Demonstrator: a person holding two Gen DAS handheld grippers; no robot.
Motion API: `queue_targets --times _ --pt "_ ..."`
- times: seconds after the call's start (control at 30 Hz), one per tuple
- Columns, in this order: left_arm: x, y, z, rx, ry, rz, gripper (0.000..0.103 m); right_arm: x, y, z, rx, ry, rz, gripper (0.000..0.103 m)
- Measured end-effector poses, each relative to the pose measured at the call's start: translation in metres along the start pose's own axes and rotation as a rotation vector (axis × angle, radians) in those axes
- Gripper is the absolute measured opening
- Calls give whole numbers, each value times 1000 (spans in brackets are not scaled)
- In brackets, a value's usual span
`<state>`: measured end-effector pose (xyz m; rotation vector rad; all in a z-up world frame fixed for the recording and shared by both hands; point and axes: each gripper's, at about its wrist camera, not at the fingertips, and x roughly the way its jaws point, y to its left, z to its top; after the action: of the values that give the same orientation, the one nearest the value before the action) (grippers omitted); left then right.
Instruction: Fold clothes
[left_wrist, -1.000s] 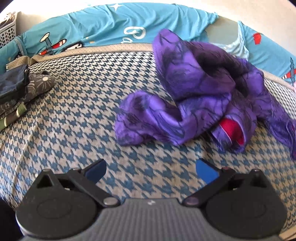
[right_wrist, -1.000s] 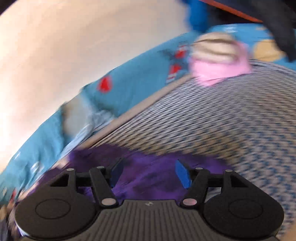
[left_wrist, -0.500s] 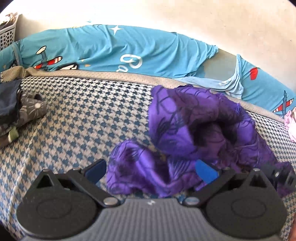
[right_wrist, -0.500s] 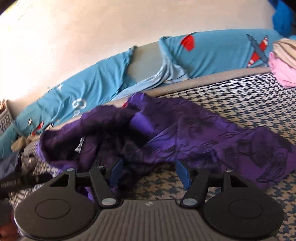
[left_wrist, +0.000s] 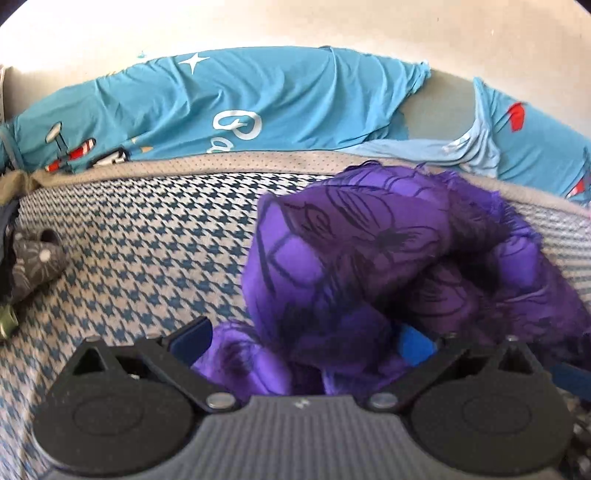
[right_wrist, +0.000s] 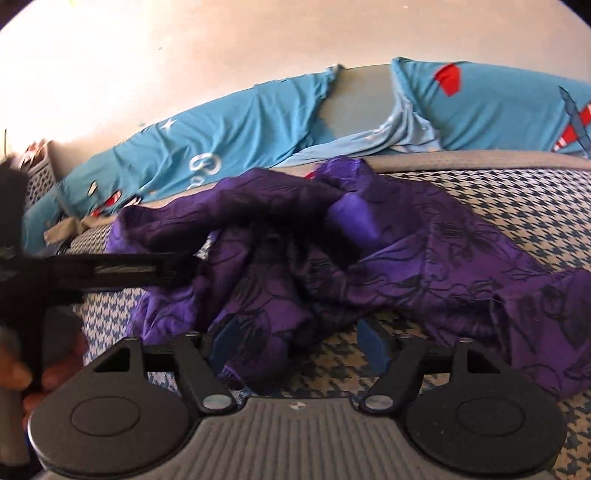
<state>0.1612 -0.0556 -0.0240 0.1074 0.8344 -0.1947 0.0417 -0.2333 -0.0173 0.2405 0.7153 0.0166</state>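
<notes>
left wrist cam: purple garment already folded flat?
No. The purple garment sits in a crumpled heap on the houndstooth cover, with bunched folds between the open left gripper jaws.

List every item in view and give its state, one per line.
purple garment: crumpled in a heap, unfolded, on the bed.
left gripper: open, purple cloth between its fingers.
right gripper: open, low over the garment's near edge.
blue cartoon sheet: wrinkled, along the wall.
dark clothes: piled at the bed's left edge.

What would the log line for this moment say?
task: fold clothes | garment: crumpled on bed | left gripper: open, at cloth | right gripper: open, at cloth
</notes>
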Motion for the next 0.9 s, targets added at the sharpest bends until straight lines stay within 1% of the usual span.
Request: queue_targets --times 0.03,0.17,0.23,0.4,0.5,0.57,0.63,0.67,0.7,0.73,0.83,0.9 --pt "2 1 1 14 -5 19 103 2 3 0 -11 4 3 72" --pt "6 2 6 95 -39 55 102 14 13 -1 -36 28 26 75" --pt "10 5 7 111 -43 69 95 23 19 -2 -55 45 28 76" --pt "23 22 13 71 -9 68 83 42 32 -7 -94 61 -8 76" --pt "30 31 20 76 -33 92 79 49 35 -10 -118 35 -21 75" --pt "37 38 25 67 -43 113 78 53 38 -12 -133 22 -38 66" --pt "48 47 30 38 -42 122 78 57 40 -14 -157 14 -53 51" --pt "53 50 32 31 -40 130 78 59 42 -14 -169 9 -63 46" --pt "59 53 34 26 -38 139 78 60 43 -13 -177 7 -74 36" --pt "63 54 37 18 -36 140 78 61 43 -13 -180 5 -83 29" --pt "72 57 47 2 -44 144 79 61 42 -10 -162 -12 -84 22" --pt "75 58 53 2 -64 165 80 58 41 -7 -159 -34 -78 20"
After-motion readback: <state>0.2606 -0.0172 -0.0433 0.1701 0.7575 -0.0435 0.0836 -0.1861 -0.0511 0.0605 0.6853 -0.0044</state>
